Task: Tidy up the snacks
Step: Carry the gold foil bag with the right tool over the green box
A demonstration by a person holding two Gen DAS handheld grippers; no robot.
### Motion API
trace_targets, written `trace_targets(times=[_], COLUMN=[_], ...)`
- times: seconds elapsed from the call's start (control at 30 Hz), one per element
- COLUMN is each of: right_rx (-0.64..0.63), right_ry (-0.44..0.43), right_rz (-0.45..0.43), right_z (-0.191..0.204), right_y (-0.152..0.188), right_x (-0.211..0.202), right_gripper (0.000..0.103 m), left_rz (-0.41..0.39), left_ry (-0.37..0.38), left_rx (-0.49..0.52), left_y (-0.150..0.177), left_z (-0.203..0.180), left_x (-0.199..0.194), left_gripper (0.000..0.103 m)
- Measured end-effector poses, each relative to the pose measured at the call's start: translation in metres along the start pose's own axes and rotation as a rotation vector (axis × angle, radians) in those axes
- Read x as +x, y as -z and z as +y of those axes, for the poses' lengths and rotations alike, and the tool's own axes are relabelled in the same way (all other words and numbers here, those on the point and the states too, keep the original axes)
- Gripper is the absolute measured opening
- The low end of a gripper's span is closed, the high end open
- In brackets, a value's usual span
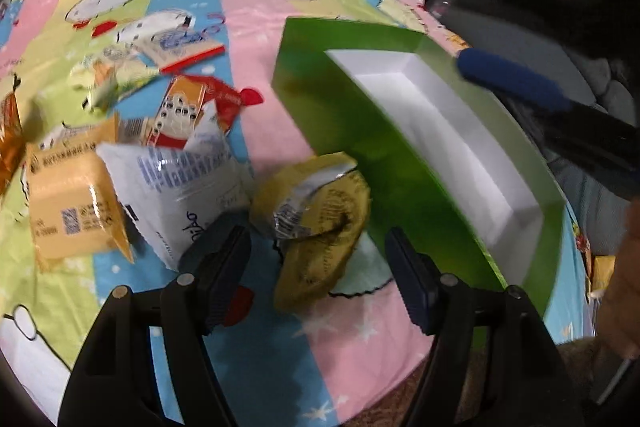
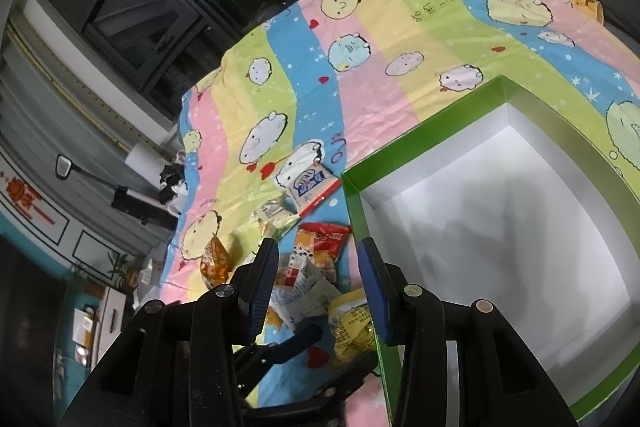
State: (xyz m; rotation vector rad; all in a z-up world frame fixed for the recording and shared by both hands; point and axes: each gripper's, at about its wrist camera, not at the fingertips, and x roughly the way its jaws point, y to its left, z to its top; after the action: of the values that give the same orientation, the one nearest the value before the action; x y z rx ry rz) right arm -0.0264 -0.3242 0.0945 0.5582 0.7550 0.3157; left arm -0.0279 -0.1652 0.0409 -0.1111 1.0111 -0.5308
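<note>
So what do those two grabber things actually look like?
Both are black plastic, with angular arms joined by round silver and copper-coloured rivets. The left gripper has dark, ribbed pads; the right gripper has bright blue ribbed pads. No cables or sleeves show.

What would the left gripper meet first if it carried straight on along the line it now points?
Most likely the crumpled yellow snack packet, which lies just ahead between the open fingers of the left gripper. The green box sits to its right, off that line, though depth is hard to judge.

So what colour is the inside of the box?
White inside the box, with green outer walls; the right wrist view shows it best.
</note>
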Motion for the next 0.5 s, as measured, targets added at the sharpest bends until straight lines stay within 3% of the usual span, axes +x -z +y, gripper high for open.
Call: trace_targets(times=[0.13, 0.23, 0.5], right_rx=[-0.001, -0.002, -0.021], right_ry=[0.002, -0.002, -0.005], right_rz=[0.006, 0.016, 0.051], right_z=[0.000, 0.000, 0.006], right_y=[0.001, 0.001, 0.003], right_x=[0.002, 0.004, 0.014], right_gripper=[0.043, 0.043, 0.043], left_rz=[0.015, -0.007, -0.084], left_ry=[0.018, 0.028, 0.033], left_rx=[-0.040, -0.031, -0.052], left_y=[0.001, 0.001, -0.001], left_z=[0.007, 0.008, 0.010], left_x=[0.016, 0.015, -0.013], left_gripper=[0.059, 0.041, 0.036])
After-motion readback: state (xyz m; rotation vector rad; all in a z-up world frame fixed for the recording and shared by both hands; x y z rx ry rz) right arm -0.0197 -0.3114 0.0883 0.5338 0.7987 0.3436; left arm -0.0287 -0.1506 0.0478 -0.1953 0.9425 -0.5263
